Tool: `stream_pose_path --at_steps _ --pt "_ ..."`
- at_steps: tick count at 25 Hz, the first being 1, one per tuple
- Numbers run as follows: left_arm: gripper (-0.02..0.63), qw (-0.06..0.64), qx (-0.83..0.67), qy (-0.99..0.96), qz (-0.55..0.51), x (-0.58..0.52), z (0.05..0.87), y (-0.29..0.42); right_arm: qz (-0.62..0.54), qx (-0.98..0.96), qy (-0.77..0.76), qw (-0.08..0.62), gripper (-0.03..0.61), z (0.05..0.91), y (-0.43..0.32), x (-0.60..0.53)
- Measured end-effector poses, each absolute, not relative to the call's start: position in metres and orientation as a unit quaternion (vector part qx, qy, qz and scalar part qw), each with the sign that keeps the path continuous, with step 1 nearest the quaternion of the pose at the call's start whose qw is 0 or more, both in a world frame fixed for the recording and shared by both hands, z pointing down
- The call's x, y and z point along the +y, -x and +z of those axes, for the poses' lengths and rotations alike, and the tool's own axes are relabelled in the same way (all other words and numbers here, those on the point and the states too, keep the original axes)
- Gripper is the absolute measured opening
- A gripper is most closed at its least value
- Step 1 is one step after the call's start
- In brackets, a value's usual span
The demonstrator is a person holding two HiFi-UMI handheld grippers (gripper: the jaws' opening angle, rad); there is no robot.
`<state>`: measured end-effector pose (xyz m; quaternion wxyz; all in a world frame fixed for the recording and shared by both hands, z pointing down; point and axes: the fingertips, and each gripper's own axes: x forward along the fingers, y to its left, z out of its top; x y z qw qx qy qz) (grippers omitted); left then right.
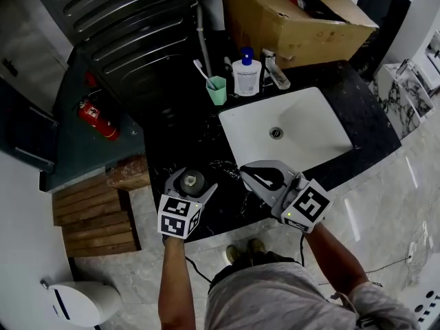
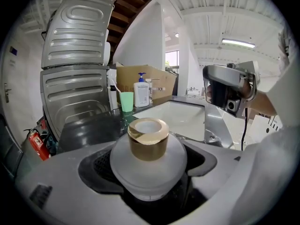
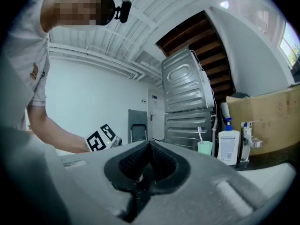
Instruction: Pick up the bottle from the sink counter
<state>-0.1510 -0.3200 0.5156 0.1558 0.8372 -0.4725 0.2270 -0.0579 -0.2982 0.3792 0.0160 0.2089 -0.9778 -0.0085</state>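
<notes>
Pinched in my left gripper (image 1: 191, 183) was the gold-capped bottle (image 2: 148, 139), at the front edge of the black marble counter (image 1: 180, 139), left of the white sink (image 1: 313, 126). My right gripper (image 1: 251, 175) was pressed together, empty. Cardboard box (image 1: 289, 16) sat behind the sink.

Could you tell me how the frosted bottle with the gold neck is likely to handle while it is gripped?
The frosted bottle looks like glass, so it is probably heavy for its size and breakable if dropped. Its rounded, smooth body, clamped in the left tool, may slip or twist under a loose squeeze.
</notes>
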Motion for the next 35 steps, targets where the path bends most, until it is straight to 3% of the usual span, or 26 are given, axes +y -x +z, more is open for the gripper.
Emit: stream_pose_path --at_steps 10,35 --pt "0.334 0.156 -0.468 -0.839 0.228 -0.323 0.518 0.152 -0.002 -0.976 -0.217 0.016 0.000 0.385 0.056 -0.303" --pt "0.331 0.117 -0.499 -0.838 0.190 -0.313 0.473 0.153 -0.003 -0.975 -0.219 0.016 0.000 0.384 0.062 -0.300"
